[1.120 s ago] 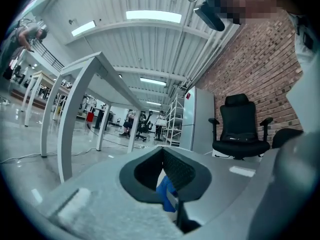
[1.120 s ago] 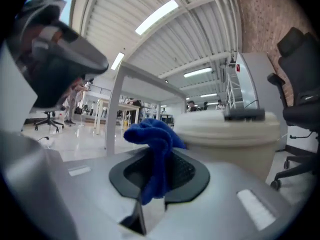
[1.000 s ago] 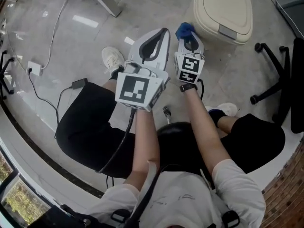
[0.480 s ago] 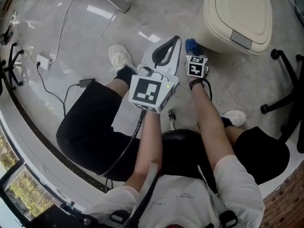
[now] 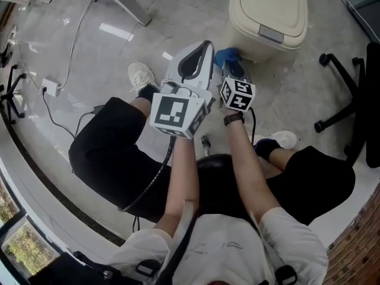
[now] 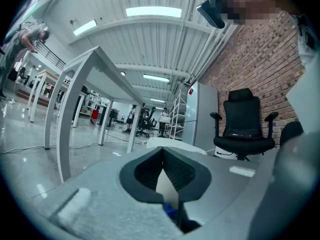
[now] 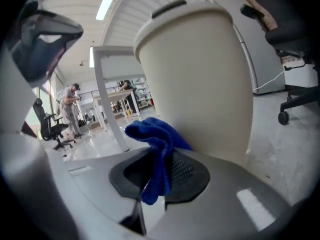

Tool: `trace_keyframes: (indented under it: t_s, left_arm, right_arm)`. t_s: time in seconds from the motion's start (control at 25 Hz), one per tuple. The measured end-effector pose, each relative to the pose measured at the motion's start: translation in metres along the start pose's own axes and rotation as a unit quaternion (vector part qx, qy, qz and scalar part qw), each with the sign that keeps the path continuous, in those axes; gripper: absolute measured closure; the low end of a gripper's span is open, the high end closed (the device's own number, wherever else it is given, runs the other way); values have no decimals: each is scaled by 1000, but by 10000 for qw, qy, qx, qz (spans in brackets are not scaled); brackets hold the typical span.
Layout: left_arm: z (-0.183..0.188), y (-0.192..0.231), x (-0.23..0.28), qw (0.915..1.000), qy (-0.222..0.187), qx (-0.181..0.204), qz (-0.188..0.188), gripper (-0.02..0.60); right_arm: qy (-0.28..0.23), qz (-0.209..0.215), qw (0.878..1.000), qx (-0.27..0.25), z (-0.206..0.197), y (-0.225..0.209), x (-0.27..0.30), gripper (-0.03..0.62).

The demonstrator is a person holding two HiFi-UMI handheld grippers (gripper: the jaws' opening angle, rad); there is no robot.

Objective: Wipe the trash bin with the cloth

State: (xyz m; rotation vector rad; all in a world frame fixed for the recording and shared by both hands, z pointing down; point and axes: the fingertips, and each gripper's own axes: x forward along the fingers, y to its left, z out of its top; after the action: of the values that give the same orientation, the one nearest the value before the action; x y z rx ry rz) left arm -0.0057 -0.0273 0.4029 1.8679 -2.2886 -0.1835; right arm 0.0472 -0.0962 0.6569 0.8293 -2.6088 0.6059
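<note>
A beige trash bin with a closed lid stands on the floor at the top of the head view. My right gripper is shut on a blue cloth, which sits against the bin's near-left side. In the right gripper view the cloth hangs bunched between the jaws, and the bin wall rises right behind it. My left gripper is held just left of the right one, its jaws shut with nothing in them. In the left gripper view its pads meet at the tip.
A black office chair base stands to the right of the bin. A white table leg crosses the top left. A socket block with cables lies on the floor at left. The person's shoes rest near the grippers.
The head view has swung, so the bin sits differently in the frame. The right gripper stays shut on the cloth at the bin's near side. The left gripper keeps beside it.
</note>
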Motion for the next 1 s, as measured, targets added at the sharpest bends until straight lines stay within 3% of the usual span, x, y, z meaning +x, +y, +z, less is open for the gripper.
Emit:
trace_keyframes:
  t_s: [0.16, 0.32, 0.52, 0.68, 0.76, 1.0]
  left_arm:
    - [10, -12, -20, 9997, -234, -99, 31, 581]
    - [14, -17, -28, 9995, -281, -109, 23, 581]
    - [17, -12, -26, 9992, -374, -157, 19, 581]
    - [8, -12, -16, 9995, -270, -163, -71, 581]
    - [0, -11, -10, 9996, -191, -170, -100, 581]
    - [-30, -10, 7, 9994, 149, -269, -181, 581]
  right_arm:
    - [-849, 259, 9923, 867, 61, 18, -48, 534]
    - [-1758, 773, 9776, 864, 130, 48, -89, 534]
    - [-2683, 1239, 9505, 961, 202, 74, -120, 533]
    - [-2577, 1066, 9402, 1954, 183, 39, -96, 533]
    - [-2500, 1119, 9365, 2189, 163, 25, -86, 533]
    - [-1724, 884, 9560, 2202, 92, -3, -41, 533]
